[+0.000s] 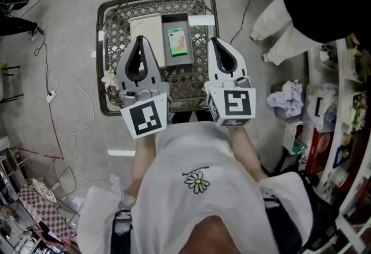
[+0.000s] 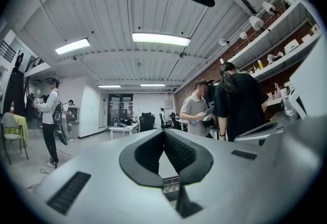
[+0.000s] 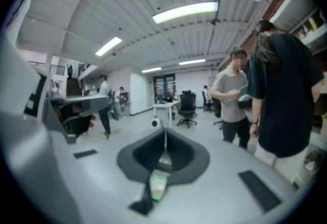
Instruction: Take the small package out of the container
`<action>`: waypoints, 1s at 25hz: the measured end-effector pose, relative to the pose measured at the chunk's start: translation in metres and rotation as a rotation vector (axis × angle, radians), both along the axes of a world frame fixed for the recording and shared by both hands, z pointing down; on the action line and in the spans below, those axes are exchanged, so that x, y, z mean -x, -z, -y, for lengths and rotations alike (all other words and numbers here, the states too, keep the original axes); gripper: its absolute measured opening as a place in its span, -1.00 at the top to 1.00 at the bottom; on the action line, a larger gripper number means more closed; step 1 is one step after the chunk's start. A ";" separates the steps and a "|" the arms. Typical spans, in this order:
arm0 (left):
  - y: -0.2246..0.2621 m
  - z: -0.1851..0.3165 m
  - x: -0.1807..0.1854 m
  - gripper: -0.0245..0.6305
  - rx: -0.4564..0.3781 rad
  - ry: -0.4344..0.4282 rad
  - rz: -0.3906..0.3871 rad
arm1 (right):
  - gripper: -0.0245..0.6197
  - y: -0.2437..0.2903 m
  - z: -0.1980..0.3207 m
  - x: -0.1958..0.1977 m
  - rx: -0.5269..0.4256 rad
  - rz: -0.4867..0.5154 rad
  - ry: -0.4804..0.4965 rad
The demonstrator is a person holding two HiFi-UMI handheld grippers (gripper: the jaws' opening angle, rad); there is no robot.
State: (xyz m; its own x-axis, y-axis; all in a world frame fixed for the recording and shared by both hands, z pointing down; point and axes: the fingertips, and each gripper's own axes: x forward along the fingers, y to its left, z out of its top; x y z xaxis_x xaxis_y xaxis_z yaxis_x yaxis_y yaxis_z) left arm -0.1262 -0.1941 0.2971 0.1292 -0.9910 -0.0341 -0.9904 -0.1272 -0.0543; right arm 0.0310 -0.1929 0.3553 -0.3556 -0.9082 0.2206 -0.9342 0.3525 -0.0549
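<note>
In the head view a small green package [image 1: 178, 42] lies in an open grey container [image 1: 177, 61] that rests in a metal mesh cart [image 1: 99, 55]. Both grippers hover over the cart's near half, pointing forward. My left gripper [image 1: 141, 39] is left of the container, its jaws closed tip to tip with nothing between them [image 2: 163, 131]. To the right of the container is my right gripper [image 1: 213, 40], also shut and empty [image 3: 164, 131]. Through the gap under its jaws, the right gripper view shows the green package [image 3: 158, 187] below.
A pale flat box [image 1: 145, 29] lies in the cart beside the container. People [image 1: 290, 21] stand at the cart's far right. Shelves with goods [image 1: 342, 102] line the right side. Cables [image 1: 58, 96] trail over the floor on the left.
</note>
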 end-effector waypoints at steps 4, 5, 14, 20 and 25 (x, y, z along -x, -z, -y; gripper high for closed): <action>-0.001 0.006 0.000 0.85 0.000 -0.005 0.000 | 0.83 0.001 0.004 -0.001 0.004 0.003 -0.003; -0.001 0.007 -0.001 0.85 0.002 -0.005 -0.003 | 0.83 0.001 0.004 -0.001 -0.001 0.004 0.000; -0.005 0.012 -0.006 0.85 0.012 -0.023 -0.008 | 0.83 -0.003 0.005 -0.007 0.011 0.008 -0.017; -0.004 0.010 -0.006 0.85 0.005 -0.028 -0.001 | 0.82 -0.002 0.006 -0.010 0.005 0.008 -0.039; -0.006 0.010 0.000 0.85 0.007 -0.021 -0.006 | 0.82 -0.002 0.009 -0.004 0.003 0.018 -0.030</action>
